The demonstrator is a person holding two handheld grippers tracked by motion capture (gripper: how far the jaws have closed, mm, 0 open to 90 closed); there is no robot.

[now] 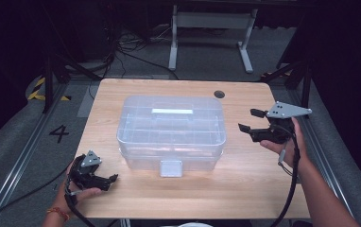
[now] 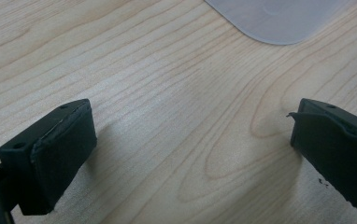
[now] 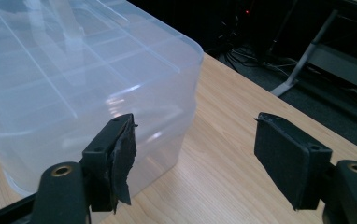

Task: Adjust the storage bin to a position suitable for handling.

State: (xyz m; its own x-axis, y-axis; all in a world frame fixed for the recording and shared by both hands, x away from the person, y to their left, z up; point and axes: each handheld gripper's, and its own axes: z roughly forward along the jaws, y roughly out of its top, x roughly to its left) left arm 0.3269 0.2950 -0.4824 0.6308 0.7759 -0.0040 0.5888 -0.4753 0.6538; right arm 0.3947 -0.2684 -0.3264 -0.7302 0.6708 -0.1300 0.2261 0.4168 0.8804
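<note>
Matte black fingers of both grippers [image 1: 114,178] [image 1: 250,119] spread empty beside the translucent, rounded plastic box [image 1: 171,130].

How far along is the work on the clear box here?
Done: nothing visible; the box sits closed on the table, front latch down. In hand: nothing; the right gripper hangs open beside the box's right end, and the left gripper rests open near the front left corner. Left: any handling of the box.
</note>
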